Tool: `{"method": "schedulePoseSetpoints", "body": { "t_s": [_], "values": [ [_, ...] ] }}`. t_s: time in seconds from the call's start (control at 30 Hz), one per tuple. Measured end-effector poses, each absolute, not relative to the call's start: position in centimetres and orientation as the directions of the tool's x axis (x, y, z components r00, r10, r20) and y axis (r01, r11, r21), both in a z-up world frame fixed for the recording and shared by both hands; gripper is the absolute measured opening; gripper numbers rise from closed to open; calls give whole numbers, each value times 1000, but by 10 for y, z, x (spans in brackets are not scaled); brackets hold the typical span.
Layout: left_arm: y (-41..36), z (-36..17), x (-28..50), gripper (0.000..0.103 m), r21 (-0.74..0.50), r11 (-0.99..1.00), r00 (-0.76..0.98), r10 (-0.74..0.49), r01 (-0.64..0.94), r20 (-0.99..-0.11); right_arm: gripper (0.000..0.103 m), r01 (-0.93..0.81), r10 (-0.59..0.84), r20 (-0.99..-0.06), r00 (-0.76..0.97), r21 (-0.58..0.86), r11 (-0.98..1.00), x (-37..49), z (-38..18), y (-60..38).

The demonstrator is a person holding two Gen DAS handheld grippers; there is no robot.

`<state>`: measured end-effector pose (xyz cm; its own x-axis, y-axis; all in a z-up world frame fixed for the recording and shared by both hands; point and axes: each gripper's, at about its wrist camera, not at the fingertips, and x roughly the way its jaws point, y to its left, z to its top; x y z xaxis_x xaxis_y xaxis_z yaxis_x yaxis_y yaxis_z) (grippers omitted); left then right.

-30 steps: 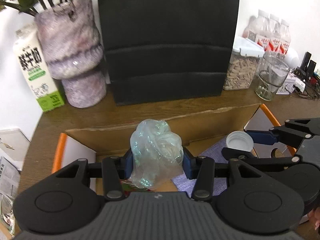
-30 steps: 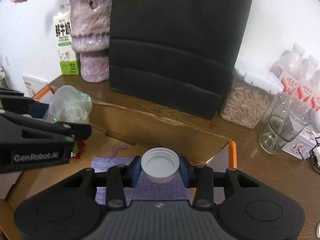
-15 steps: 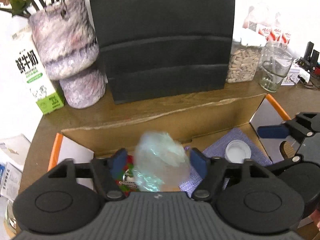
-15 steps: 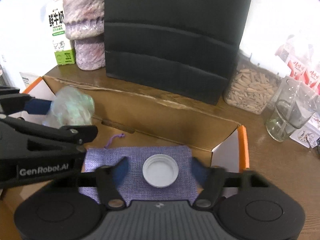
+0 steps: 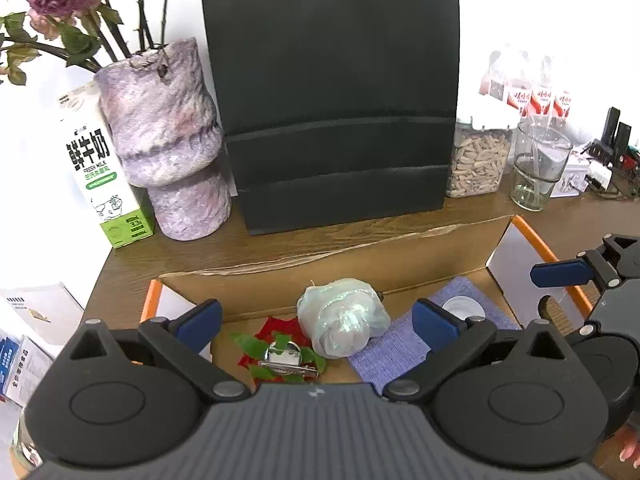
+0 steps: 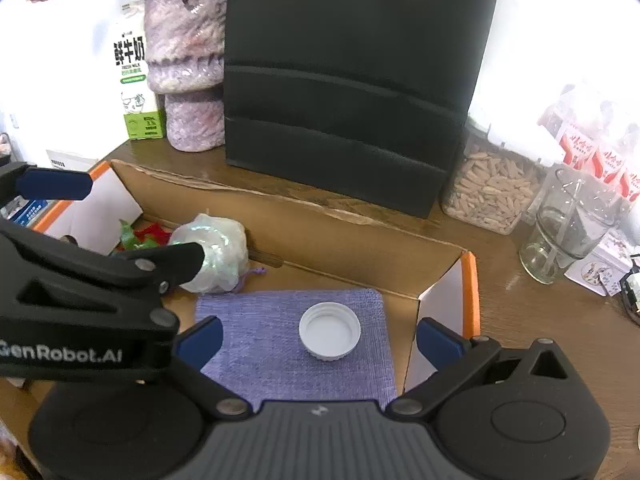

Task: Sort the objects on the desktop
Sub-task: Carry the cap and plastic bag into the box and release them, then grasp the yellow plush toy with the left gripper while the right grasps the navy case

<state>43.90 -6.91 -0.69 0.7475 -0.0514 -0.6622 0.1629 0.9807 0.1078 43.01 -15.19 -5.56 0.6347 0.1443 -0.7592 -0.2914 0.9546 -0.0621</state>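
My left gripper [image 5: 316, 318] hangs over the open cardboard box [image 5: 320, 268], its jaws opening wide. The crumpled iridescent plastic wad [image 5: 344, 322] lies loose on the box floor below them, touching neither pad. It rests against a red and green clip ornament [image 5: 282, 354] and the purple cloth pouch [image 5: 400, 344]. My right gripper [image 6: 319, 338] is opening too, over the white cap [image 6: 330, 330]. The cap sits open side up on the purple pouch [image 6: 260, 344], free of both pads. The wad [image 6: 216, 256] is partly hidden behind the left gripper's finger [image 6: 168, 260].
Behind the box stand a tall black paper bag [image 5: 332, 120], a purple vase [image 5: 168, 140] with dried flowers and a milk carton [image 5: 100, 176]. At the right are a jar of seeds [image 5: 478, 160], a glass [image 5: 538, 168], bottles and cables. The box's orange-edged flaps [image 6: 468, 288] stand up.
Both grippers went from shut to wide open. The wad dropped from the left jaws to the box floor. The cap left the right jaws and now lies on the purple pouch.
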Motion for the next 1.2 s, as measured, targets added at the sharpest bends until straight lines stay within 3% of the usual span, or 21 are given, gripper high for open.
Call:
{"method": "schedulePoseSetpoints", "body": {
  "t_s": [0.3,0.63,0.93,1.07,1.2],
  "values": [
    [-50,23,404,103,49,990,789,-74,130,-610,103,-283,159,-700,697,-65,957,394,-19,-162],
    [-12,52,315,103,-16,989,849,-134,146,-512,103,-306,225,-563,795,-53,951,301,23,-193],
    [5,27,224,103,56,992,896,-81,117,-437,103,-315,241,-505,829,-65,947,205,4,-206],
    [7,6,194,103,65,992,895,-68,107,-440,103,-297,227,-502,834,-63,953,171,-16,-204],
    [12,-15,175,103,-2,997,876,-68,76,-477,103,-260,197,-514,835,-54,964,148,-41,-199]
  ]
}}
